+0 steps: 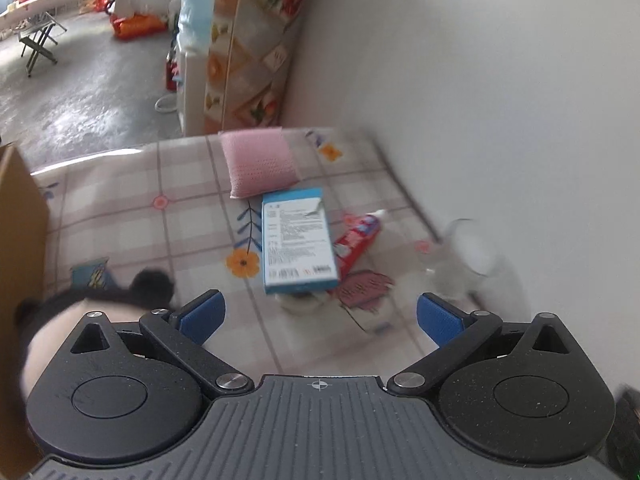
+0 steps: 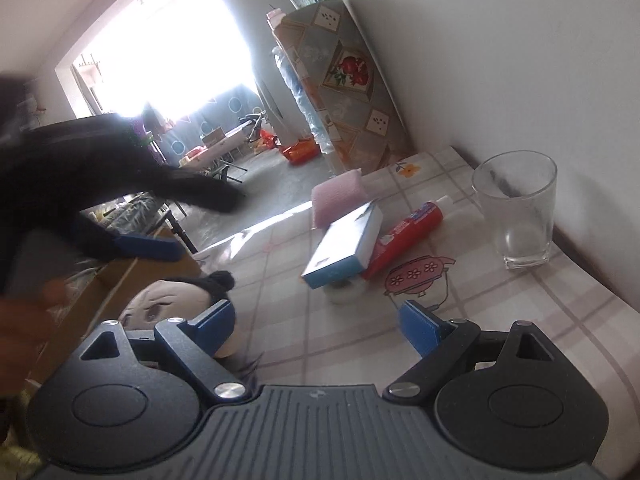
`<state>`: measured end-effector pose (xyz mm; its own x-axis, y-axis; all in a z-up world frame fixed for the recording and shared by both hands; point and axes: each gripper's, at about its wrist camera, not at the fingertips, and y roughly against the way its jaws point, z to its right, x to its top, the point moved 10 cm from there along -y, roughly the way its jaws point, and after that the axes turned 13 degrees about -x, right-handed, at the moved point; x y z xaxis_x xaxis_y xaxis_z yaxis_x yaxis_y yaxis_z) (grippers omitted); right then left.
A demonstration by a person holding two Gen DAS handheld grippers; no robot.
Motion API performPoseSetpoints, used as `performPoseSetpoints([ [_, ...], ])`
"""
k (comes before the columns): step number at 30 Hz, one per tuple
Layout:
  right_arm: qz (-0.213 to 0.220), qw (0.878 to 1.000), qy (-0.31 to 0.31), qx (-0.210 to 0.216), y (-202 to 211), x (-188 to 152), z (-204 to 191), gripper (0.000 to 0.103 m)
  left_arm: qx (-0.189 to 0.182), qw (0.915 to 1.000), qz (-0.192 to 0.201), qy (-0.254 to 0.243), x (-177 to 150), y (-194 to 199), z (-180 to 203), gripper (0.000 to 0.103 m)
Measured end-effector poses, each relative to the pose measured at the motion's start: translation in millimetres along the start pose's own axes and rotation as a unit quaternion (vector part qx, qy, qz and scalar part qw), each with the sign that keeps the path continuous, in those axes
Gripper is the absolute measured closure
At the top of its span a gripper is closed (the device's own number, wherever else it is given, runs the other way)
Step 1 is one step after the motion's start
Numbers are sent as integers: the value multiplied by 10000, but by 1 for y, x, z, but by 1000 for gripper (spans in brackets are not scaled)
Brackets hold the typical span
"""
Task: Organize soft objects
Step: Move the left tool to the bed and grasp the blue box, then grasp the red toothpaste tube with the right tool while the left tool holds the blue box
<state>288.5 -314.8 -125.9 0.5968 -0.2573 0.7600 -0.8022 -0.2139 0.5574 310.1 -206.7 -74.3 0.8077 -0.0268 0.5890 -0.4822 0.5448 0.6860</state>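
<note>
A bench covered in a checked, flower-printed cloth stands against a white wall, with a bright window across the room. On it lie a pink sponge, a blue-and-white box resting partly on a red toothpaste tube, and an empty glass near the wall. A plush doll head with black hair lies at the bench's near left edge, just beside an open cardboard box.

The left gripper hovers with its jaws spread wide and nothing between them. The right gripper is also spread and empty, its left finger close to the doll.

The likely next step is taking a soft item. The plush compresses easily, so centre the jaws around its bulk before closing, and keep clear of the glass.
</note>
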Motion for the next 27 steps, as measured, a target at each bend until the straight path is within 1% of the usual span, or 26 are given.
performPoseSetpoints([
  [4,-13,10000,10,-28,-18,4,9,11,317,9986,-403,110,14,-54,-15,0],
  [6,4,10000,2,-27,-25,7,13,11,363,9973,-601,207,20,-77,-23,1],
  [8,-7,10000,-6,12,-31,8,16,11,473,9959,-690,337,27,-97,-32,1],
  [12,-70,10000,-31,55,-42,10,22,11,544,9936,-936,311,31,-127,-40,2],
  [13,-75,10000,-35,39,-42,10,23,11,586,9930,-975,317,33,-133,-42,4],
  [15,-73,9999,-68,-14,-45,11,28,11,611,9924,-1004,370,31,-138,-46,11],
  [16,-77,9999,-102,-35,-45,10,30,11,613,9921,-1004,425,31,-140,-48,18],
  [17,-83,9999,-137,-38,-45,10,32,11,615,9917,-1012,492,29,-141,-51,21],
  [18,-88,9998,-173,-35,-46,10,33,11,623,9912,-1029,545,28,-143,-54,22],
  [20,-101,9997,-196,-38,-46,9,35,11,515,9916,-959,692,27,-141,-57,31],
  [22,-107,9998,-177,-69,-46,7,35,11,452,9919,-934,729,28,-140,-58,32],
  [27,-168,9996,-185,-144,-45,6,36,11,575,9914,-896,768,24,-133,-66,32],
])
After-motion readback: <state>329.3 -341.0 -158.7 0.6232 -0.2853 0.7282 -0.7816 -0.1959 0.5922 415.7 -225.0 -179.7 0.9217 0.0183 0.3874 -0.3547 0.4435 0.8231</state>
